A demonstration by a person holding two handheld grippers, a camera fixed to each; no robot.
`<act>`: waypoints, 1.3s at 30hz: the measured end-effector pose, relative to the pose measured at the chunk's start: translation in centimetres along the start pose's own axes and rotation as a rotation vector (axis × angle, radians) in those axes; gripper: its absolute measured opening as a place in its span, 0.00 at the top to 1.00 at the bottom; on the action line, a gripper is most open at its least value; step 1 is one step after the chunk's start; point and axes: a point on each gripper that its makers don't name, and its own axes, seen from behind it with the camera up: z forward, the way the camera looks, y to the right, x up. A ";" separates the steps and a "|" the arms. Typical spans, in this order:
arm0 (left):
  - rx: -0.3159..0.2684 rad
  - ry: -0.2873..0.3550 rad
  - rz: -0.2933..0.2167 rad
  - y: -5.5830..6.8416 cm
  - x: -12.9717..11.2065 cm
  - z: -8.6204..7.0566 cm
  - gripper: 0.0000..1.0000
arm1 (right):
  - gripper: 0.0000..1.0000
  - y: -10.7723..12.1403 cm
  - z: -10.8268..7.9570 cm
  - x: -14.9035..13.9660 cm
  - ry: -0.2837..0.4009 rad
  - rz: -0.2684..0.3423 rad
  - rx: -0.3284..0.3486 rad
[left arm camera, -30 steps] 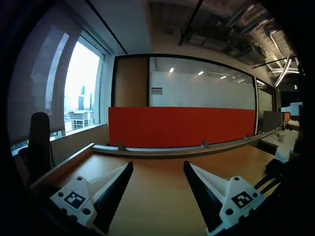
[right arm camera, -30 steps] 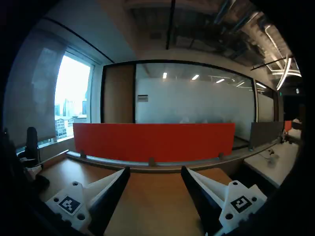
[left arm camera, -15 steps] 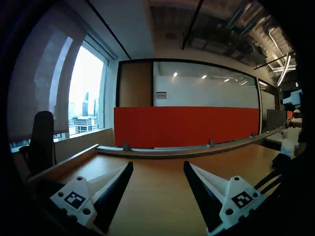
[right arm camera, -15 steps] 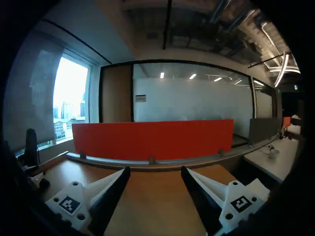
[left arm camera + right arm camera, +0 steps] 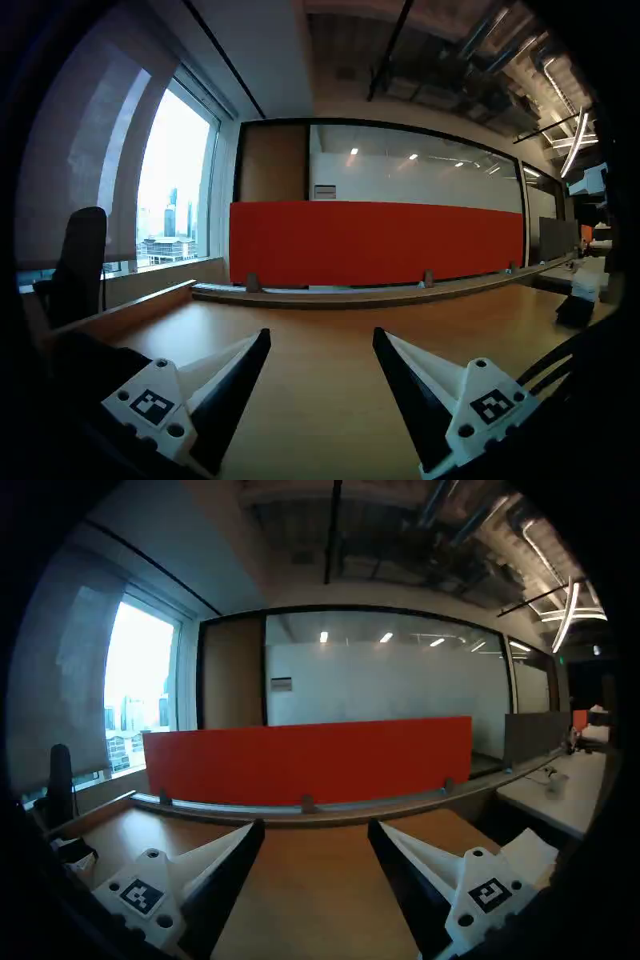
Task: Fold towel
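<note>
I have the 2 grippers spread wide, gripping nothing: left gripper (image 5: 320,332) and right gripper (image 5: 316,824) above the wooden desk (image 5: 320,392). A white piece (image 5: 534,850), possibly the towel, lies just beside the right gripper.

Surface: wooden desk (image 5: 320,352), light brown, matte, smooth; the same top in the right gripper view (image 5: 316,880).
Far edge: red divider panel (image 5: 376,242) stands upright along it, held by small grey brackets (image 5: 253,282).
Left side: raised wooden ledge (image 5: 120,312) runs along the desk edge under the window.
On the top, left gripper view: dark object (image 5: 574,310) at the far right, kind unclear.
Right gripper view: white flat item (image 5: 534,850) at the lower right, material unclear; small dark-and-white object (image 5: 76,860) at the left edge, too small to identify.
</note>
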 end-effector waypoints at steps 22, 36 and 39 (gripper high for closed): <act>0.042 -0.001 -0.013 -1.7 -3.2 0.0 0.05 | 0.00 0.3 0.1 -1.7 0.000 -0.014 -0.005; 0.054 -0.017 0.010 -1.4 -4.0 0.3 0.05 | 0.00 0.0 0.3 -1.2 0.002 -0.023 -0.005; 0.053 -0.017 0.010 -1.4 -3.9 0.4 0.05 | 0.00 -0.2 0.3 -1.2 0.003 -0.023 -0.001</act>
